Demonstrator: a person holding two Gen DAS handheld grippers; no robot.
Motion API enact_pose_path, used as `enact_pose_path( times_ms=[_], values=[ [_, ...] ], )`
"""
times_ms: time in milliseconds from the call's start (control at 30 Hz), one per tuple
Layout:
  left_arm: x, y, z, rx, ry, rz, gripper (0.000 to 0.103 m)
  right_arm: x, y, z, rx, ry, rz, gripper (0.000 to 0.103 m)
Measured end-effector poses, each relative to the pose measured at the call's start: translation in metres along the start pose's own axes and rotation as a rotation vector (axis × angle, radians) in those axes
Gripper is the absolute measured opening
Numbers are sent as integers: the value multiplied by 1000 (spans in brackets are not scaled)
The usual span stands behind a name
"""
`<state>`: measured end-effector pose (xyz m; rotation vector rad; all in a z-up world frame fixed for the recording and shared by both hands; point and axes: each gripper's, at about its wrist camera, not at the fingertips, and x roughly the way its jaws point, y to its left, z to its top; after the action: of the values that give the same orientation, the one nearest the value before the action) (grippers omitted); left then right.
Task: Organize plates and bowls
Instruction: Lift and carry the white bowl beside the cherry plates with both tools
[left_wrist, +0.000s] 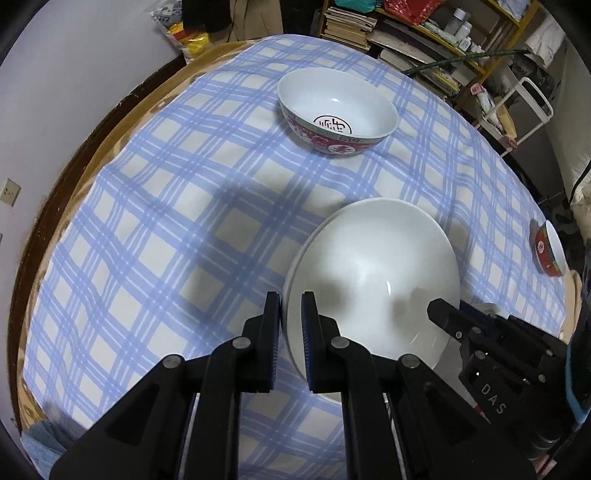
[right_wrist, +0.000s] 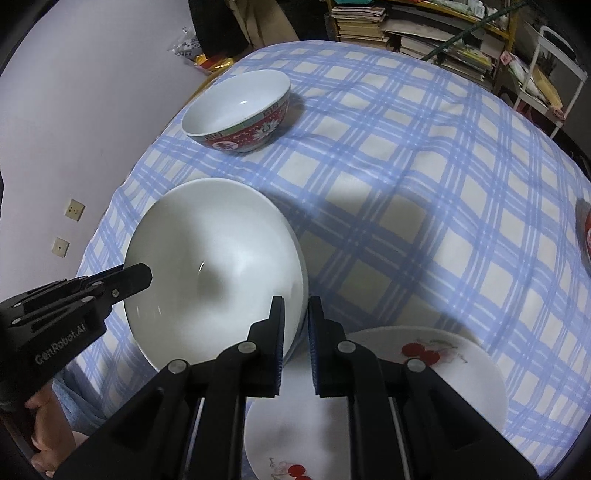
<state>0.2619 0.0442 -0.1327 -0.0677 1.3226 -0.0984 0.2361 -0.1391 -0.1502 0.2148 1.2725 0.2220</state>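
Note:
A deep white bowl (left_wrist: 369, 266) (right_wrist: 214, 251) is held between both grippers over the blue checked tablecloth (left_wrist: 147, 229), with a second white rim showing just under it. My left gripper (left_wrist: 291, 325) is shut on its left rim, which sits between the pads. My right gripper (right_wrist: 295, 310) is shut on the opposite rim. Each gripper also shows in the other's view: the right gripper (left_wrist: 439, 314) and the left gripper (right_wrist: 138, 277). A red patterned bowl (left_wrist: 336, 110) (right_wrist: 240, 110) stands farther back. A white plate with cherries (right_wrist: 424, 369) lies under my right gripper.
Another red patterned bowl (left_wrist: 550, 254) (right_wrist: 587, 232) sits at the cloth's right edge. Shelves of books (left_wrist: 354, 26) and a white rack (left_wrist: 528, 107) stand behind the table. A pale wall (left_wrist: 55, 92) runs along the left. A hand (right_wrist: 44, 424) grips the left tool.

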Motion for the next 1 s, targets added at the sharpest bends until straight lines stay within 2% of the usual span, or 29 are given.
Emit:
enact_pose_path(
  times_ms=[567, 1000],
  values=[
    [-6, 12, -4, -28, -4, -31, 11, -9, 7, -2, -10, -16, -23, 13],
    [-8, 1, -11, 36, -28, 38, 13, -27, 7, -4, -14, -63, -27, 13]
  ],
)
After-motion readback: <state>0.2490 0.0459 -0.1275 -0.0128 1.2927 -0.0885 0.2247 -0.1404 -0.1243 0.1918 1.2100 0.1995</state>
